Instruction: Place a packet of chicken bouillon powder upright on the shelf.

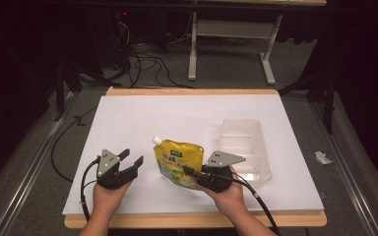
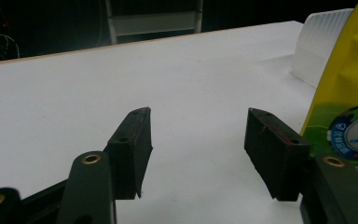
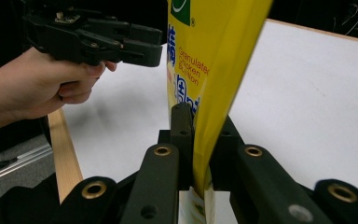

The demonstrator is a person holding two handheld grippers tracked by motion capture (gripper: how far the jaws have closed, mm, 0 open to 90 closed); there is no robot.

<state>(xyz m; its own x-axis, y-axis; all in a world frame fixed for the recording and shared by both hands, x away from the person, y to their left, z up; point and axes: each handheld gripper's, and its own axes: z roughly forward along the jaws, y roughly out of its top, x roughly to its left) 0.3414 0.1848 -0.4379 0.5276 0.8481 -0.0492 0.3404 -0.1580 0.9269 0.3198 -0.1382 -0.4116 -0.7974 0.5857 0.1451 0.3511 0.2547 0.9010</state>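
Observation:
A yellow spouted pouch [image 1: 176, 161] with a white cap is held up off the white table, near its front middle. My right gripper [image 1: 191, 172] is shut on the pouch's lower right edge; in the right gripper view the yellow pouch [image 3: 205, 79] rises from between the two closed jaws. My left gripper [image 1: 132, 160] stands open to the left of the pouch, with nothing between its fingers [image 2: 130, 149]. The pouch [image 2: 345, 102] shows at the right edge of the left gripper view, just beyond the right jaw.
A clear plastic tray [image 1: 241, 147] lies on the white table [image 1: 142, 113] to the right of the pouch, behind my right hand. A wooden edge [image 1: 192, 220] borders the table front. Cables and a white table frame [image 1: 231, 44] stand on the floor beyond.

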